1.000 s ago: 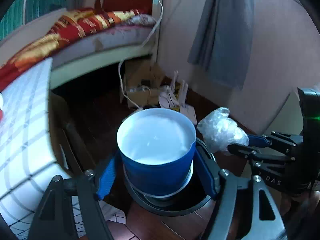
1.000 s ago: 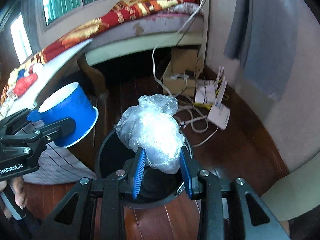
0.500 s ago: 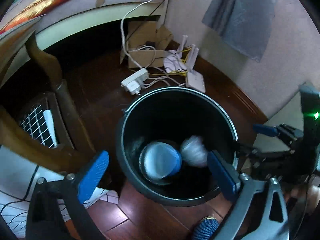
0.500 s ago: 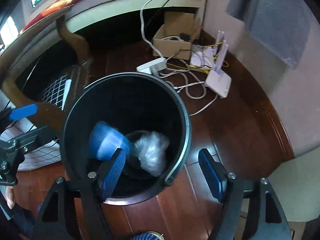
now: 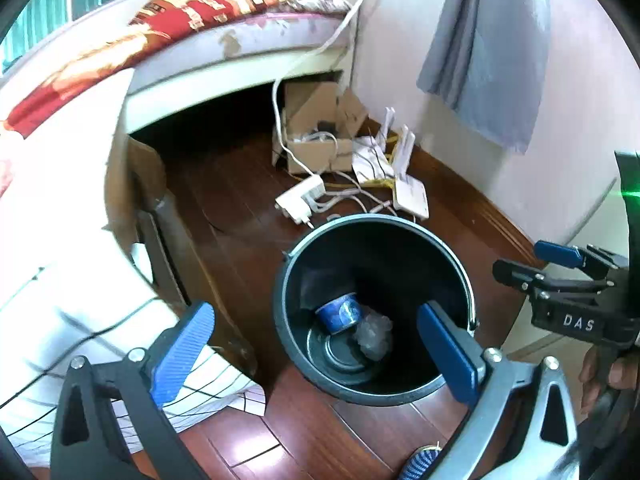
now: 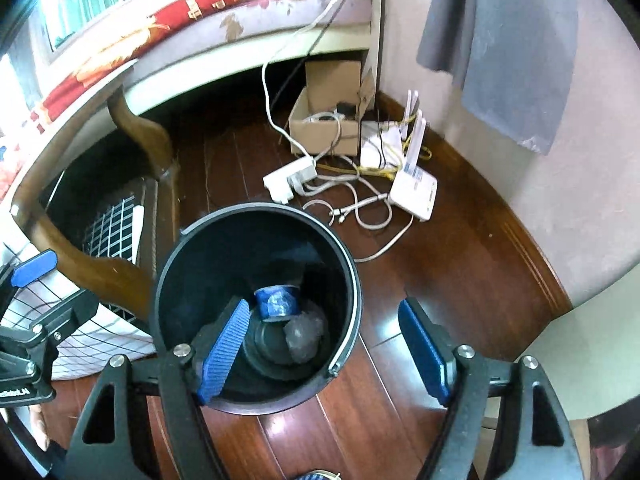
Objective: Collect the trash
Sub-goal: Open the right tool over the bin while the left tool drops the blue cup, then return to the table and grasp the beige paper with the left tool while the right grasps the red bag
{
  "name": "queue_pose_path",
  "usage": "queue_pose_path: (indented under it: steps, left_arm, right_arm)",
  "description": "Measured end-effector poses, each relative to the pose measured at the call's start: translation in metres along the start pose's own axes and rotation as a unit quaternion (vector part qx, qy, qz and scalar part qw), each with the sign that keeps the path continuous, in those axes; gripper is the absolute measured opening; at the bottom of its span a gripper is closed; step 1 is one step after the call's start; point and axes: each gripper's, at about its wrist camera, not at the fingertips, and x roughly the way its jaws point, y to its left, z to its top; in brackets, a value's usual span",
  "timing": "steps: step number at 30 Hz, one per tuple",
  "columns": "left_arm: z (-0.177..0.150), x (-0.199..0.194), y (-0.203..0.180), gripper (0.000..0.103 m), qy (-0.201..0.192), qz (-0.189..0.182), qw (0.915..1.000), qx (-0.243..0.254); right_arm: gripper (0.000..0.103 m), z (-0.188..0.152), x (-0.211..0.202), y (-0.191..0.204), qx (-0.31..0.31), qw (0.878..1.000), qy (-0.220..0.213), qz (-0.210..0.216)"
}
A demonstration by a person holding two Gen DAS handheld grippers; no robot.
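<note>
Black bin (image 5: 460,264) on the wooden floor (image 6: 460,264), seen from above by both wrist cameras. The blue cup (image 5: 339,314) lies on its side at the bottom of the bin, with the crumpled plastic wrap (image 5: 373,335) touching it. The left gripper (image 5: 316,354) hangs over the bin with its jaws spread wide and nothing between them; the right gripper (image 6: 324,354) is likewise wide open and empty, straddling the bin's rim. A second ago each gripper was clamped on its item above the bin (cup in the left, wrap in the right); both items now rest inside. Risk, as a judgement: a gripper drawn back low could catch the rim and tip the bin, or snag the cables (image 6: 360,204) and power strip (image 6: 289,180) just behind the bin.
</note>
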Motion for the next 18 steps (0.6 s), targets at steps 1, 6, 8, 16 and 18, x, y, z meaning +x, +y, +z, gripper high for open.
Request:
queue_pose_path:
  steps: [1,6,8,16,18]
  left_arm:
    - [0.001,-0.005,0.002,0.102,-0.004,0.003,1.0000,-0.003]
    - [0.007,-0.030,0.011,0.102,-0.025,0.010,0.9996,-0.012]
    - [0.009,-0.043,0.018,0.102,-0.036,0.017,0.9991,-0.016]
    - [0.007,-0.083,0.058,0.102,-0.070,0.061,0.9949,-0.038]
    - [0.003,-0.094,0.071,0.102,-0.079,0.078,0.9928,-0.044]
  right_arm:
    - [0.080,0.002,-0.007,0.004,0.000,1.000,-0.006,0.002]
    - [0.080,0.007,-0.029,0.025,-0.012,1.000,-0.023,0.015]
    - [0.080,0.009,-0.037,0.033,-0.016,0.999,-0.029,0.018]
    - [0.085,0.022,-0.074,0.079,-0.039,0.997,-0.063,0.038]
    - [0.086,0.026,-0.081,0.092,-0.048,0.995,-0.070,0.045]
